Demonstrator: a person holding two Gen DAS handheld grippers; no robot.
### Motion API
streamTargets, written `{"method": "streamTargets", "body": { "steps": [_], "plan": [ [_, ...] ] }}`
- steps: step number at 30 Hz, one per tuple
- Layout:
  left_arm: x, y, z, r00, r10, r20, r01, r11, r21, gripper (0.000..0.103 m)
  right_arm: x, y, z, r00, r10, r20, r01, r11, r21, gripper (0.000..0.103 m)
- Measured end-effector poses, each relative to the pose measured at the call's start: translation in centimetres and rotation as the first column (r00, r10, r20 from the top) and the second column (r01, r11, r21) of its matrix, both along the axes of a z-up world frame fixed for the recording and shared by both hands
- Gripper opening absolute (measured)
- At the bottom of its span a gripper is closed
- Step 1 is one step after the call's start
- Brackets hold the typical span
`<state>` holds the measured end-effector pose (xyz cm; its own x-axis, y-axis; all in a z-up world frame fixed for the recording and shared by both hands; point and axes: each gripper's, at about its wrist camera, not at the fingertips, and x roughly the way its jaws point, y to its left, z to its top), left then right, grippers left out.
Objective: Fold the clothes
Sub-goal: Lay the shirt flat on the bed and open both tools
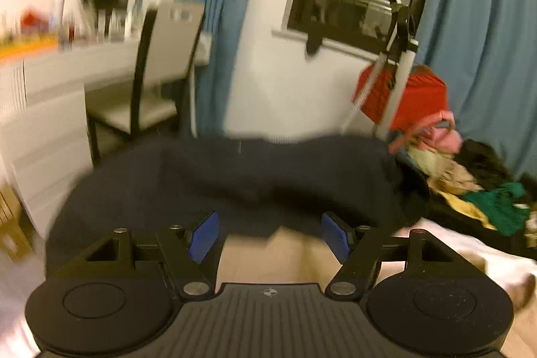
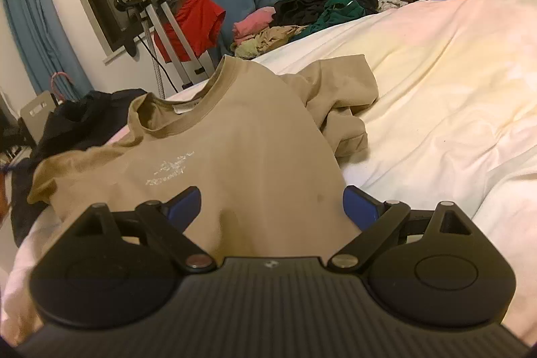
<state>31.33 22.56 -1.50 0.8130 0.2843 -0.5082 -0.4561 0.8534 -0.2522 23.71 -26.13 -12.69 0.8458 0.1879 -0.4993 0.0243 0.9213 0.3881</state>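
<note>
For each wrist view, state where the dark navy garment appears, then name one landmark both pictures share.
Left wrist view: the dark navy garment spans the middle, just beyond the open left gripper.
Right wrist view: it lies at the left edge, behind the tan T-shirt.
Shared landmark: the red garment beside the window.

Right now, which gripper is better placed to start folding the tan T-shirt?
Probably the right. The right gripper is open with the tan T-shirt directly between its fingers, spread on the white bedding. The left gripper, also open, faces a dark garment in a blurred view.
</note>
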Motion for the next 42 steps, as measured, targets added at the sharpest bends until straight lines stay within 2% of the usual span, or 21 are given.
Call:
{"method": "streamTargets", "body": {
  "steps": [2,5,7,9,11,12,13,15,17,19,21,23,25,27,29,30,31,35,37,39,42],
  "plan": [
    [-3.6,1.0,-1.6,0.999,0.017,0.033,-0.014,0.993,-0.114,0.069,-0.2,0.1,0.2,1.0,0.002,0.003,-0.002,1.0,0.004,0.093],
    [-7.3,3.3,-5.1,0.999,0.033,0.036,-0.022,0.963,-0.268,0.068,-0.5,0.3,0.3,1.0,0.006,0.004,-0.006,1.0,0.006,0.093],
    [-8.0,4.1,-7.4,1.0,-0.003,0.023,0.011,0.923,-0.385,0.061,-0.6,0.5,0.4,1.0,0.01,0.001,-0.01,1.0,0.002,0.093],
    [-7.9,4.0,-9.1,0.998,-0.037,0.053,0.058,0.868,-0.493,0.061,-0.6,0.7,0.4,1.0,0.012,-0.002,-0.012,1.0,-0.002,0.093],
    [-6.5,3.5,-10.2,0.993,-0.09,0.07,0.114,0.813,-0.571,0.071,-0.6,0.9,0.3,1.0,0.014,-0.006,-0.014,1.0,-0.007,0.093],
    [-5.6,2.8,-10.7,0.991,-0.121,0.057,0.131,0.8,-0.586,0.079,-0.5,0.9,0.3,1.0,0.015,-0.007,-0.015,1.0,-0.011,0.093],
    [-4.8,2.0,-10.8,0.989,-0.143,0.037,0.138,0.803,-0.58,0.078,-0.5,1.0,0.3,1.0,0.016,-0.008,-0.016,1.0,-0.015,0.093],
    [-3.9,0.6,-10.5,0.992,-0.126,0.016,0.117,0.852,-0.511,0.079,-0.5,1.1,0.2,1.0,0.018,-0.01,-0.018,1.0,-0.02,0.093],
    [-3.7,0.1,-10.2,0.996,-0.09,0.019,0.088,0.869,-0.487,0.071,-0.4,1.1,0.1,1.0,0.02,-0.01,-0.02,1.0,-0.023,0.093],
    [-4.1,0.2,-9.7,0.997,-0.067,0.03,0.073,0.878,-0.474,0.009,-0.2,1.1,0.1,1.0,0.02,-0.009,-0.021,0.999,-0.027,0.093],
    [-4.9,0.4,-9.1,0.996,-0.08,0.034,0.086,0.892,-0.444,0.01,-0.1,1.1,0.0,1.0,0.019,-0.009,-0.02,0.999,-0.028,0.093],
    [-6.3,0.5,-7.8,0.996,-0.084,0.027,0.088,0.928,-0.361,0.01,-0.1,1.0,0.1,1.0,0.019,-0.004,-0.019,0.999,-0.026,0.093],
    [-7.2,0.5,-6.6,0.998,-0.061,-0.014,0.056,0.967,-0.249,0.01,-0.2,0.9,0.2,1.0,0.018,0.002,-0.018,0.999,-0.03,0.093],
    [-7.8,-0.1,-6.2,0.996,-0.047,-0.074,0.038,0.992,-0.117,0.013,-0.3,1.0,0.3,1.0,0.017,0.01,-0.016,0.999,-0.039,0.093],
    [-8.2,-0.7,-6.4,0.991,-0.065,-0.114,0.063,0.998,-0.026,0.023,-0.4,1.0,0.4,1.0,0.018,0.019,-0.017,0.999,-0.049,0.093],
    [-8.5,-1.0,-6.3,0.99,-0.066,-0.125,0.066,0.998,-0.004,0.03,-0.5,1.1,0.5,1.0,0.018,0.021,-0.017,0.998,-0.057,0.093],
    [-8.9,-1.4,-6.2,0.99,-0.062,-0.129,0.062,0.998,0.0,0.043,-0.7,1.1,0.7,0.999,0.018,0.027,-0.016,0.998,-0.066,0.093],
    [-12.4,-4.3,-5.1,0.988,-0.097,-0.12,0.102,0.994,0.032,0.058,-1.4,1.1,1.4,0.998,0.023,0.065,-0.016,0.994,-0.107,0.093],
    [-14.7,-6.2,-4.4,0.985,-0.131,-0.109,0.137,0.989,0.054,0.074,-1.8,1.2,1.8,0.996,0.029,0.084,-0.018,0.992,-0.129,0.093],
    [-16.9,-8.0,-3.6,0.981,-0.164,-0.099,0.172,0.982,0.075,0.082,-2.2,1.3,2.1,0.994,0.037,0.099,-0.022,0.988,-0.15,0.093],
    [-20.3,-10.9,-2.6,0.973,-0.214,-0.085,0.223,0.969,0.108,0.084,-2.9,1.0,2.7,0.992,0.043,0.118,-0.023,0.986,-0.165,0.093]
  ]
}}
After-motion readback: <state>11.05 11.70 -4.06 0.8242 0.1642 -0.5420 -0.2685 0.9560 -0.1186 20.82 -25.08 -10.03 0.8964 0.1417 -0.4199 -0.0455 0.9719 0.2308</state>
